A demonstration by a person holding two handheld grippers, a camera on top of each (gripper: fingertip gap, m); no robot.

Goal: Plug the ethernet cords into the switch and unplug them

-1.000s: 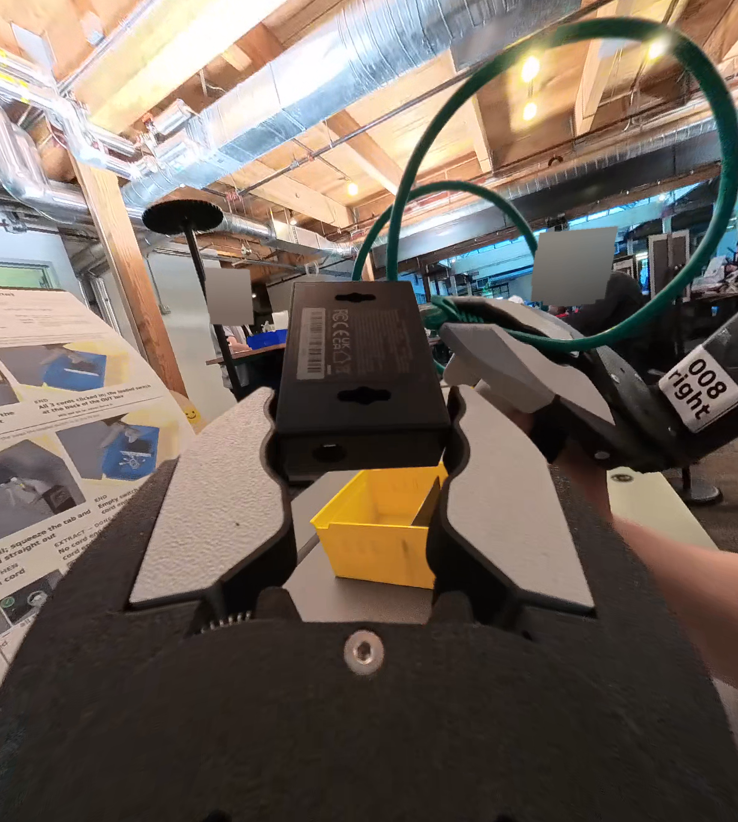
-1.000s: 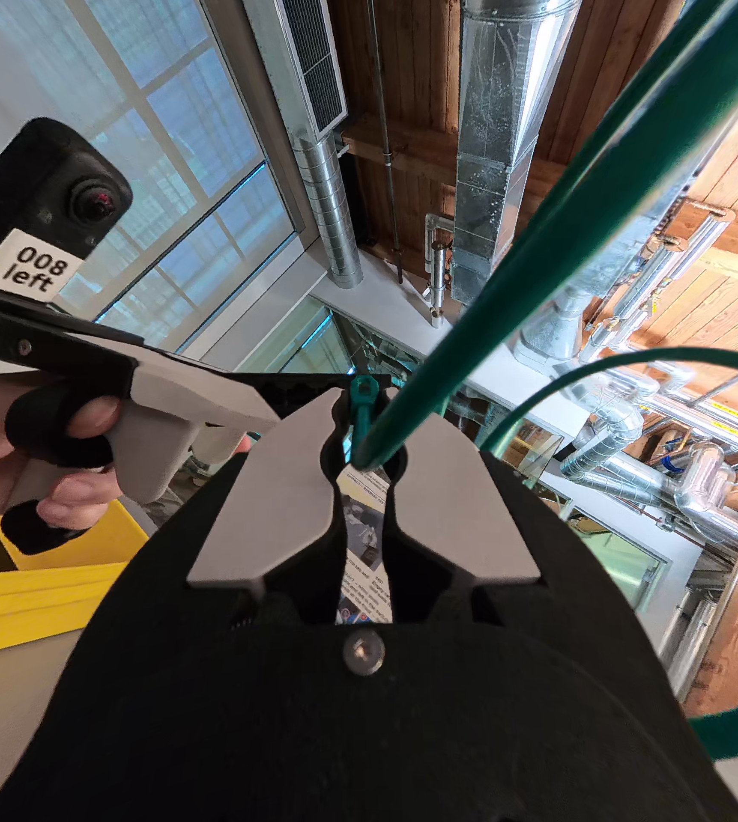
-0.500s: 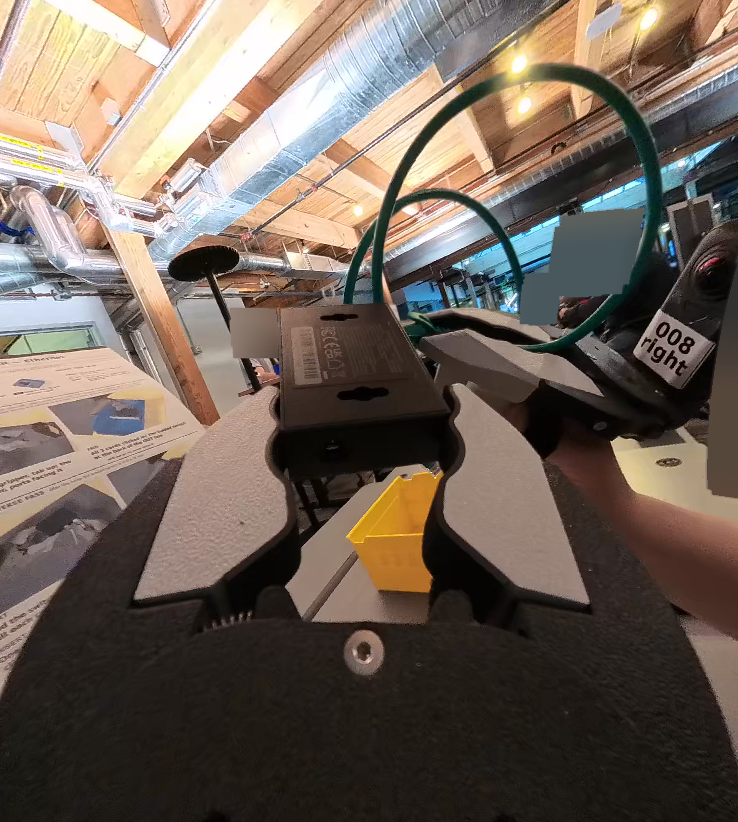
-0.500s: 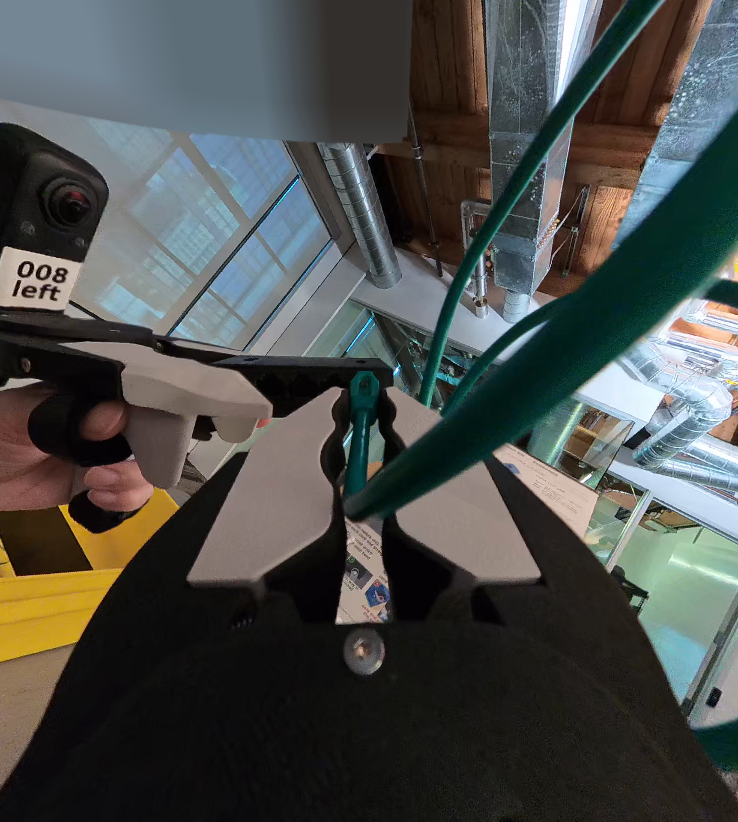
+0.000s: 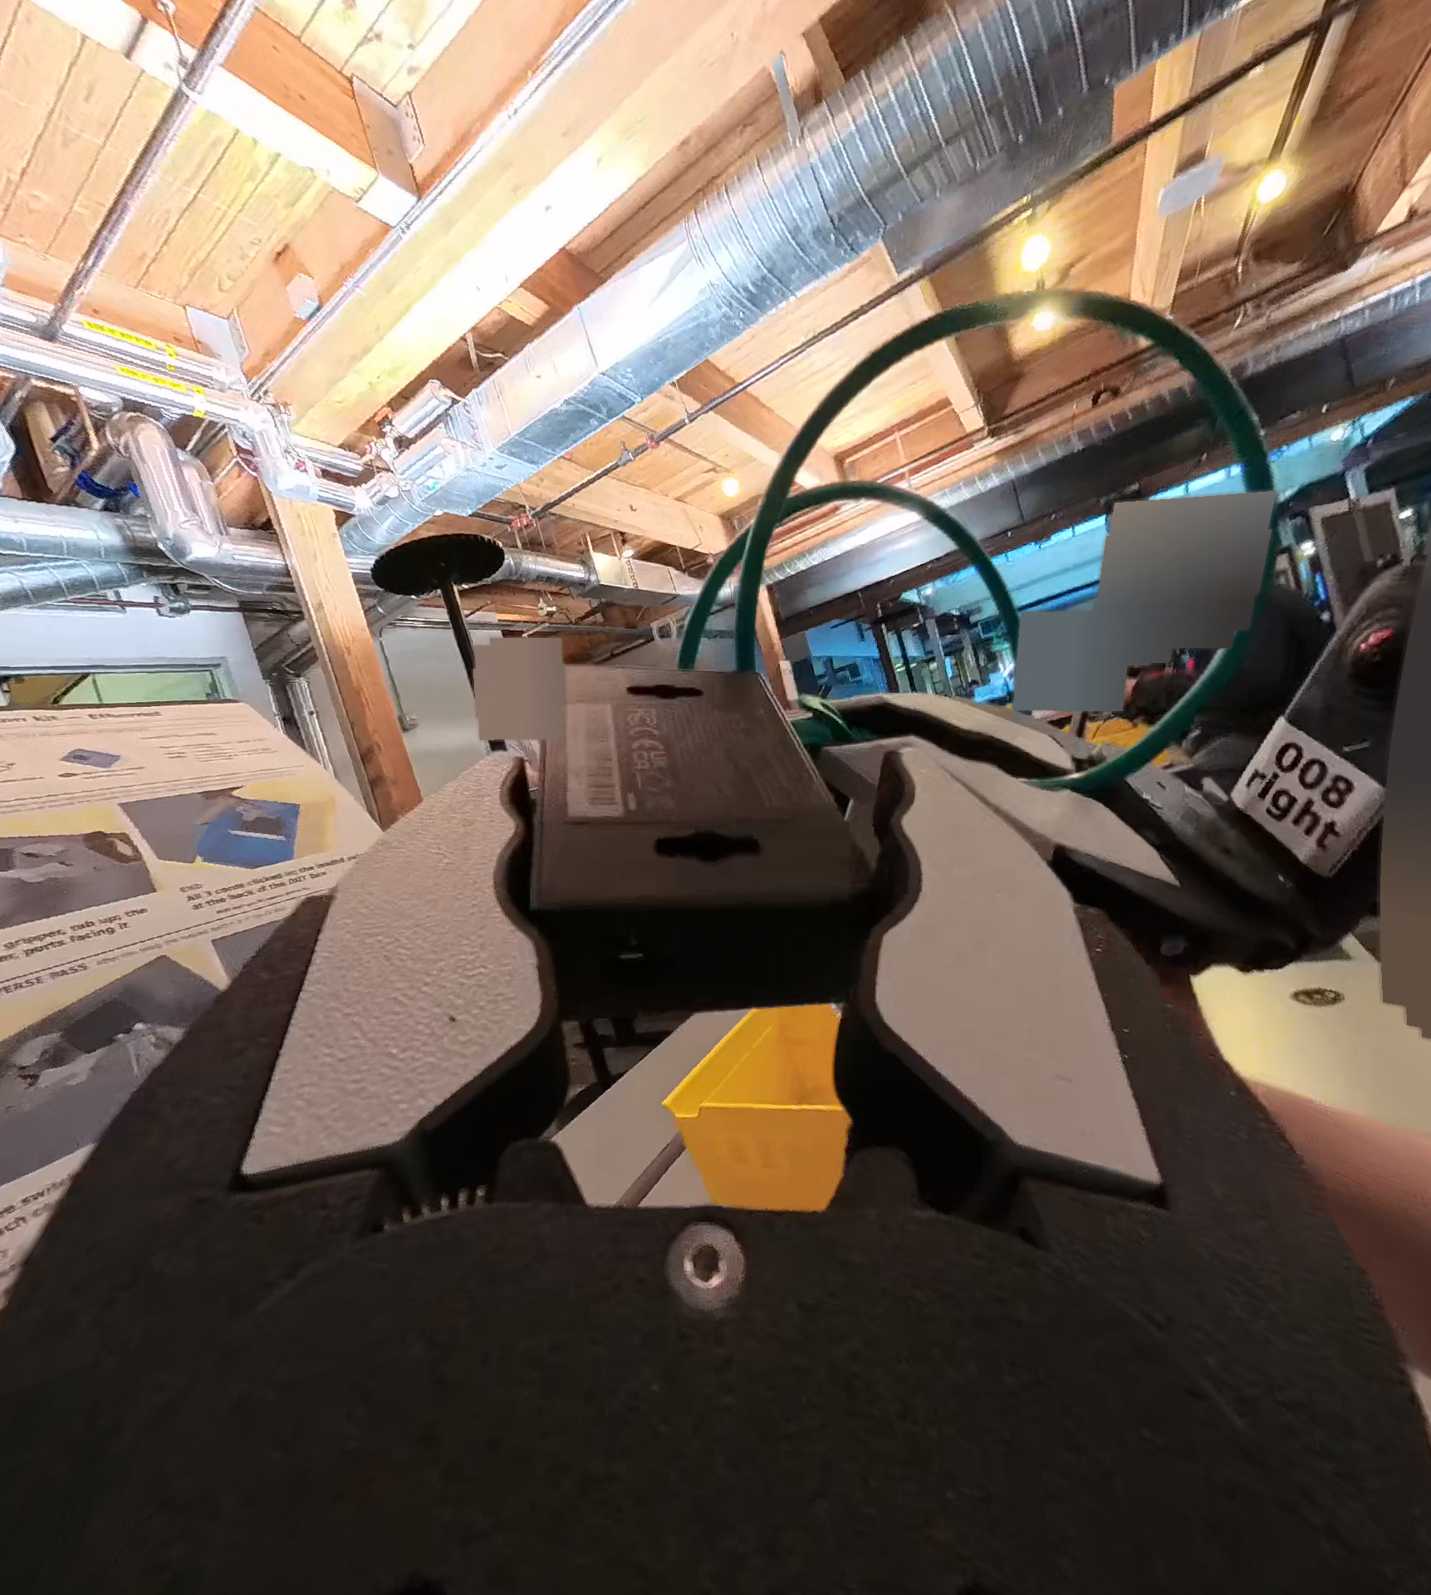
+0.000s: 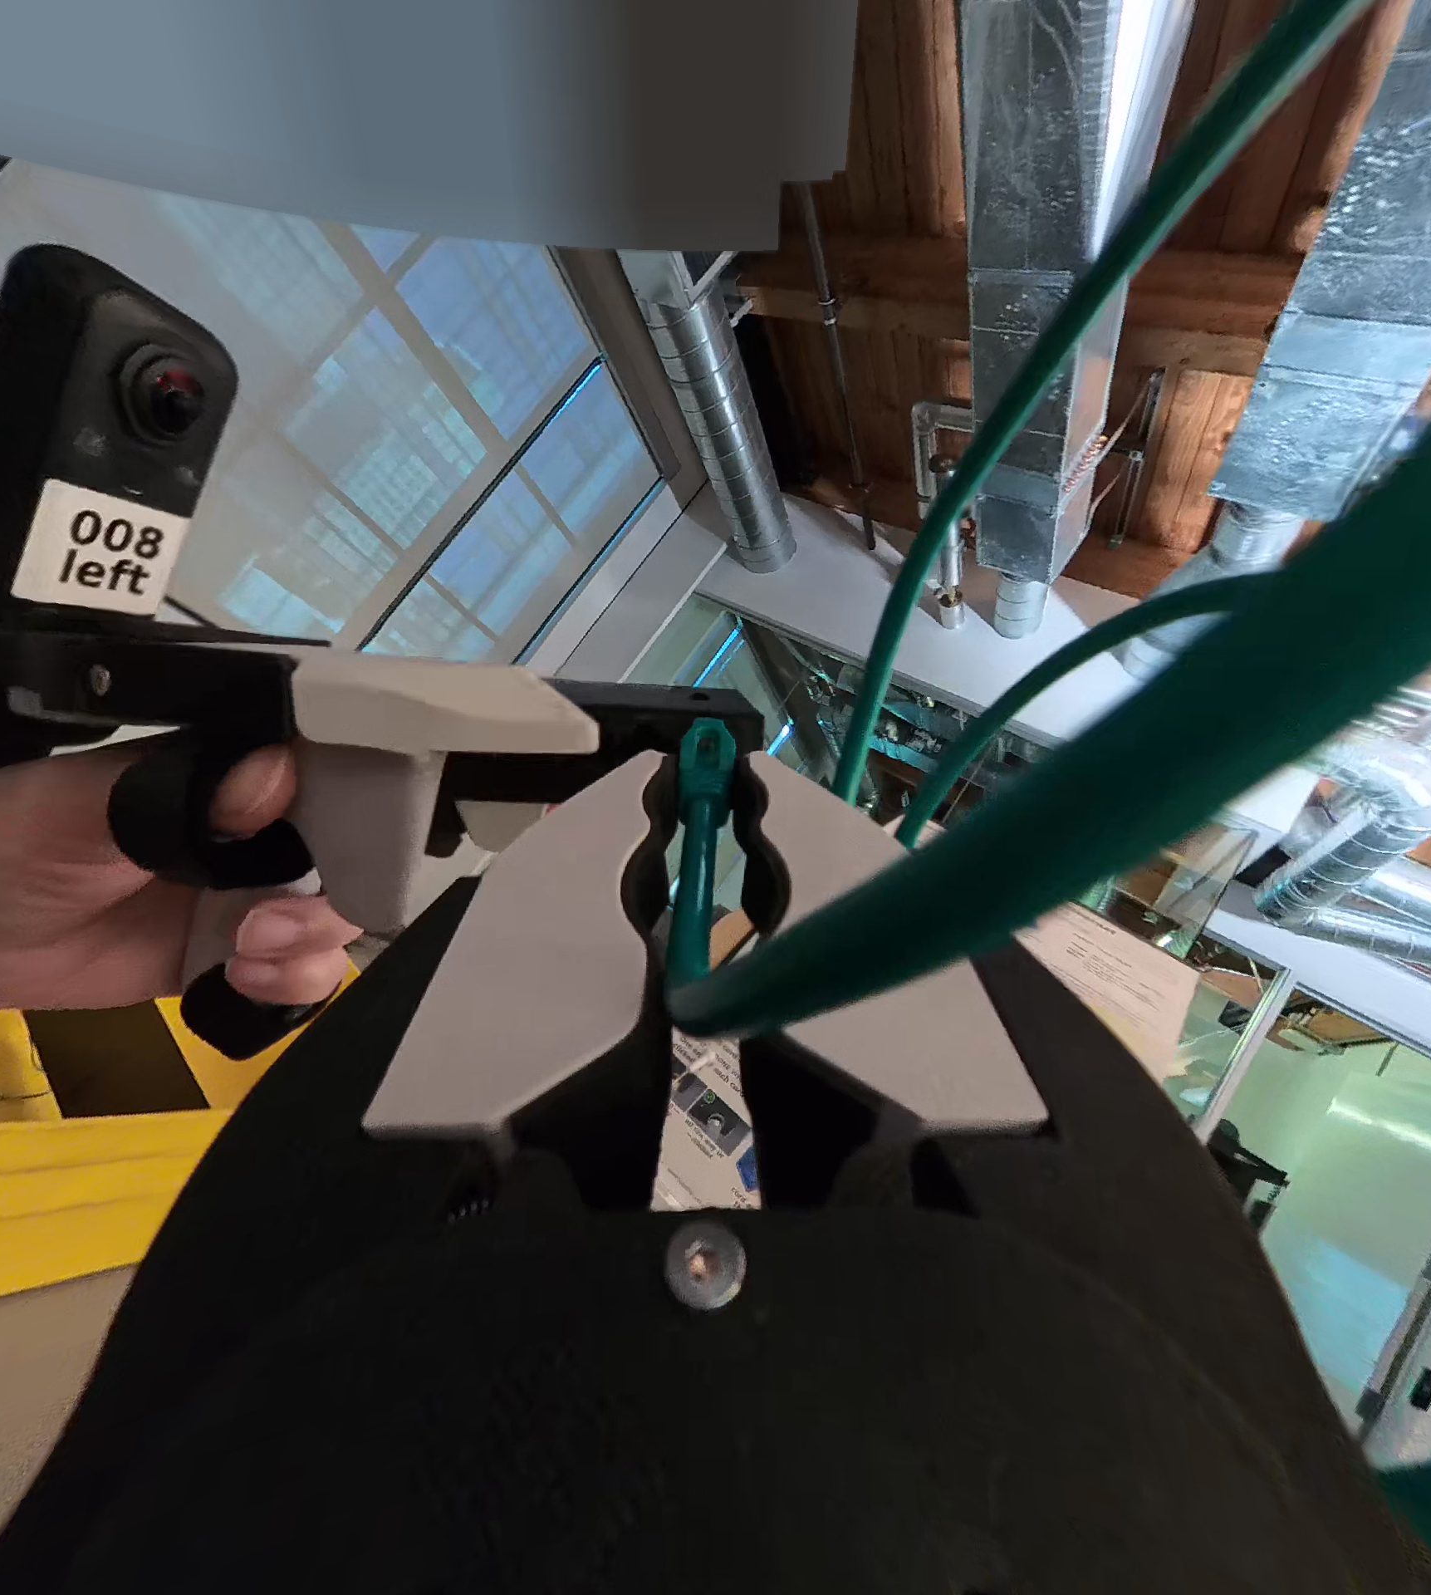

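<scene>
My left gripper [image 5: 699,829] is shut on a black switch [image 5: 686,794], held in the air with its underside up. Green ethernet cords [image 5: 936,509] loop up from the switch's far side. My right gripper [image 6: 703,777] is shut on the plug end of a green ethernet cord [image 6: 699,854], whose plug [image 6: 705,749] points at the switch's port edge [image 6: 677,706]. Whether the plug is in a port I cannot tell. The right gripper shows in the left wrist view [image 5: 953,768] just right of the switch. The left gripper shows in the right wrist view [image 6: 435,725].
A small yellow bin [image 5: 768,1113] sits on the grey table [image 5: 651,1087] below the switch. A larger yellow bin [image 6: 30,1148] lies at lower left in the right wrist view. A printed instruction sheet [image 5: 73,872] stands on the left. A black pole lamp [image 5: 435,574] rises behind. My two grippers' fingertips are within a few centimetres of each other.
Both grippers have tilted and shifted, so the cord loops look smaller and lower in the left wrist view. The plug end shows more fully between my right fingers, close to the switch's edge.
</scene>
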